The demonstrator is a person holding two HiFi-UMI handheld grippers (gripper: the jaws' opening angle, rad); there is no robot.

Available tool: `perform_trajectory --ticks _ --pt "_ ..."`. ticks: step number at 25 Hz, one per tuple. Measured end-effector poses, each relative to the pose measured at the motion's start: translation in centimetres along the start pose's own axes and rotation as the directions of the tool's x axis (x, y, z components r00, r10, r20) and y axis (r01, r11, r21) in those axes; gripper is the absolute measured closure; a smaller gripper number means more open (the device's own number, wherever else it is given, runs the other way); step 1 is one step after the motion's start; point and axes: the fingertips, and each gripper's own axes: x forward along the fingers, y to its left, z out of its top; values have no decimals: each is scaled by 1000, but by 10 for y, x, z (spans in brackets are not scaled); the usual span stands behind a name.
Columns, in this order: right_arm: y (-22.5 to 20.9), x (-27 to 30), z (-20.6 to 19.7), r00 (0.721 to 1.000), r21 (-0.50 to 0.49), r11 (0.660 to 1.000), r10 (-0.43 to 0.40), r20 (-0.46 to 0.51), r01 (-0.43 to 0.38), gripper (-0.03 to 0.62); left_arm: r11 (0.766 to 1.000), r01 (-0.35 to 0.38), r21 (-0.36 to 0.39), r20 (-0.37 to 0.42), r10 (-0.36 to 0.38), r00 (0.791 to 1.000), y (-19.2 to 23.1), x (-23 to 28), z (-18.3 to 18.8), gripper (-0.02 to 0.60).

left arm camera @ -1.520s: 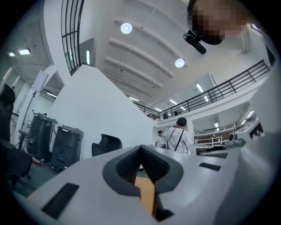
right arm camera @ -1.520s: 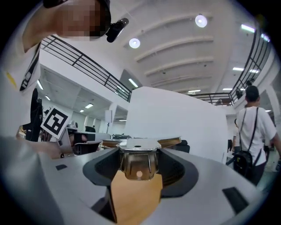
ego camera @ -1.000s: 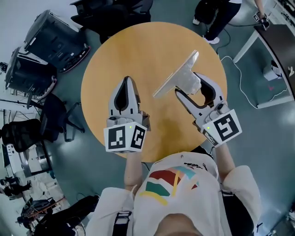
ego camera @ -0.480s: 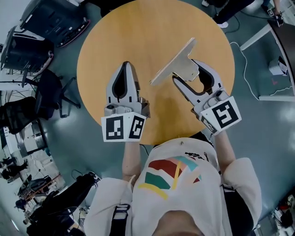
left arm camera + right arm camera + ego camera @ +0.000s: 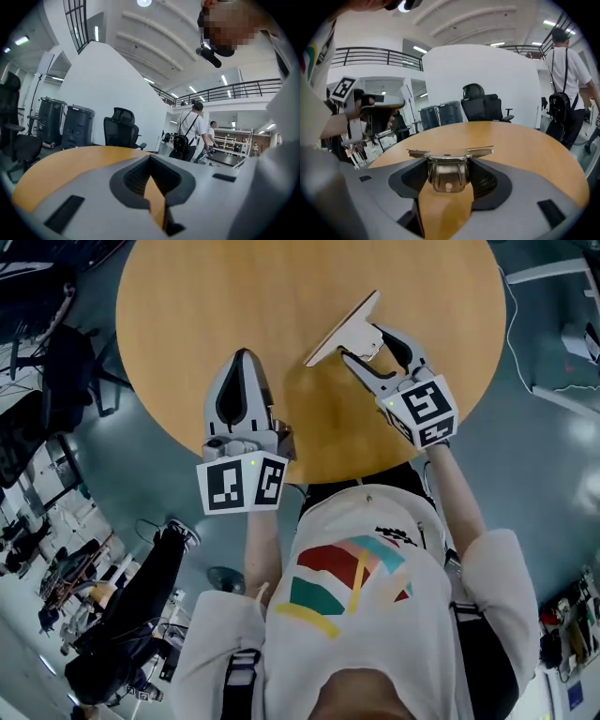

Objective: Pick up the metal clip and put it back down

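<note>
Right gripper [image 5: 364, 341]: fingers [image 5: 366, 376] clamped on clip [image 5: 342, 329], over counter [image 5: 281, 296], right part; clip-to-counter contact unclear. Left gripper [image 5: 241, 357]: fingers closed, empty, above counter's near edge. Beyond counter: chair [image 5: 480, 108], person [image 5: 565, 75] with backpack, legs cut off.

Side by side over the table [image 5: 281, 287], near its lower edge
The left gripper [image 5: 242, 357] is at centre left, the right gripper [image 5: 361, 341] at centre right with the clip [image 5: 342, 326] between its jaws; a chair [image 5: 70, 371] stands left of the table.

R tool [image 5: 358, 339] grips metal clip [image 5: 337, 332], prob. off table [image 5: 281, 287] | L tool [image 5: 241, 357] closed, empty
</note>
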Motion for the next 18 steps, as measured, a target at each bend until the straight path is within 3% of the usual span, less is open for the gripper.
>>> perform_trajectory --ticks 6,13,18 --pt "-27 -9 -53 988 -21 1000 -7 -156 4 326 999 -33 -25 -125 29 992 -18 9 -31 538" --pt "-14 15 -95 976 -83 996 -42 -216 24 326 999 -33 -31 -115 29 993 7 0 -54 538" --pt "-18 6 -105 958 -130 992 -47 -283 11 326 999 -31 -33 -114 27 993 -7 -2 -54 538"
